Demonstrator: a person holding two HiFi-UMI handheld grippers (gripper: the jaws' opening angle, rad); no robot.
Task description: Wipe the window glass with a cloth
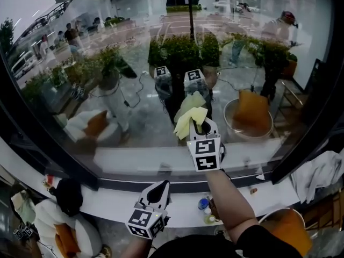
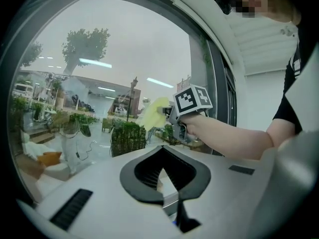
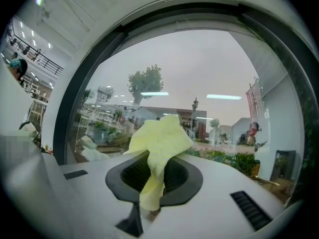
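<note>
The window glass [image 1: 107, 63] fills the head view, with plants and a street beyond it. My right gripper [image 1: 200, 127] is raised in front of the glass, near the middle, shut on a pale yellow cloth [image 1: 189, 120]. The cloth [image 3: 158, 143] bunches out of the jaws toward the glass [image 3: 199, 68]; whether it touches the pane cannot be told. My left gripper [image 1: 157, 191] hangs lower, near the sill, shut with nothing in it. The left gripper view looks past its own jaws [image 2: 162, 176] at the right gripper [image 2: 172, 112] and the cloth [image 2: 152, 112].
A white sill [image 1: 161, 160] runs under the glass, with a dark frame post [image 1: 301, 144] at the right. A white crumpled cloth [image 1: 322, 171] lies at the far right. Small bottles [image 1: 207, 208] stand on the lower ledge beside an orange basin [image 1: 290, 230].
</note>
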